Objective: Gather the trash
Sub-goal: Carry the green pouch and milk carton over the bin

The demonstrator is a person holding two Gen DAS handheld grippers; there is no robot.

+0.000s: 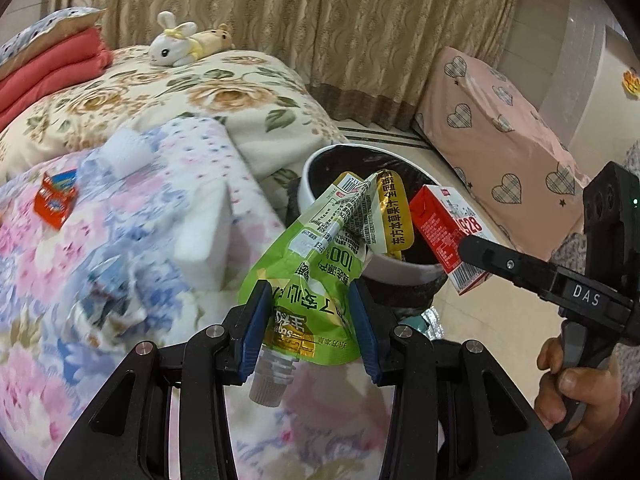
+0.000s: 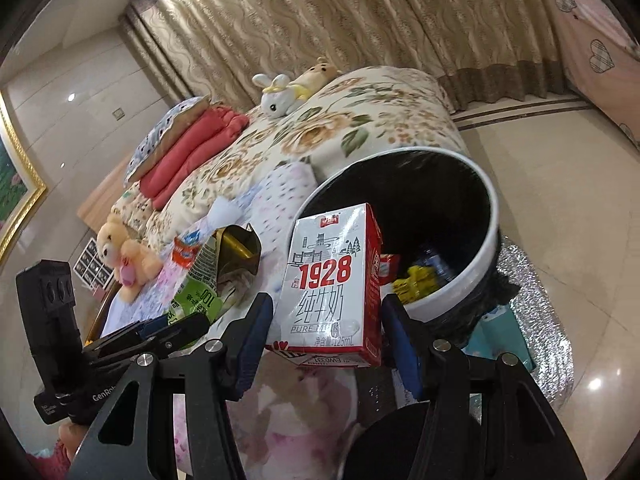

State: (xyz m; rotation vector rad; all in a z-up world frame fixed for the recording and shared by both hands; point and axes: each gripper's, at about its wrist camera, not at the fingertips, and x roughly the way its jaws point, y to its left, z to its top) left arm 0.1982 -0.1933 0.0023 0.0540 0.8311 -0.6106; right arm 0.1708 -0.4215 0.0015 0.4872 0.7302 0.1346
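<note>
My left gripper [image 1: 310,300] is shut on a crumpled green drink pouch [image 1: 316,264] with a grey spout hanging below; its top leans toward the white-rimmed trash bin [image 1: 308,176] lined with a black bag. My right gripper [image 2: 326,316] is shut on a red and white "1928" milk carton [image 2: 332,280], held in front of the bin [image 2: 472,264], which holds yellow and red wrappers. In the left wrist view the carton [image 1: 444,232] hangs over the bin's right rim, in the right gripper [image 1: 472,248]. The pouch [image 2: 200,288] and left gripper [image 2: 180,326] show at left in the right wrist view.
A small red and blue box [image 1: 56,198] lies on the floral bed quilt [image 1: 100,240]. Plush toys [image 1: 184,42] sit on a flowered blanket, red folded bedding [image 1: 52,68] behind. A pink heart-patterned bed [image 1: 504,140] stands right. A silver mat [image 2: 540,320] lies under the bin on the tiled floor.
</note>
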